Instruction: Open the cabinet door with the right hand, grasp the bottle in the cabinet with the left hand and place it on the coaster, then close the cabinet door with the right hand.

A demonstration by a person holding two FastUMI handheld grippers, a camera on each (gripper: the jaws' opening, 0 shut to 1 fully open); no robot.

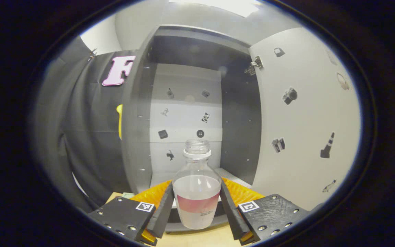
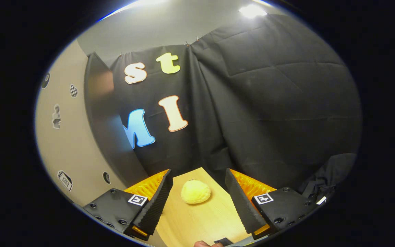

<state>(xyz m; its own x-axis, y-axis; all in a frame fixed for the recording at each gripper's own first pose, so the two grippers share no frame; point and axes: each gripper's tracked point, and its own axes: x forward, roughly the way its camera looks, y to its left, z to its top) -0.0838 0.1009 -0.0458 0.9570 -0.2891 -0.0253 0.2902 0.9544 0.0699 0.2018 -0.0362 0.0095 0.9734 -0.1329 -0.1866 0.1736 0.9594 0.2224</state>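
Note:
A clear bottle [image 1: 196, 192] with no cap, a white and red label and a little liquid stands upright between the fingers of my left gripper [image 1: 197, 206]. Both fingers press on its sides, so the gripper is shut on it. It is just in front of the open grey cabinet [image 1: 187, 103], at the shelf's front edge. The cabinet door [image 1: 303, 120] is swung wide open to the right, pale and dotted with small stickers. In the right gripper view my right gripper [image 2: 199, 199] is open over the wooden table [image 2: 201, 219], holding nothing.
A round yellow object [image 2: 195, 192] lies on the table beyond the right gripper's fingers. The pale door panel [image 2: 67, 144] and its dark edge stand at that view's left. Black cloth closes off the back. A fingertip [image 2: 202, 244] shows at the bottom edge.

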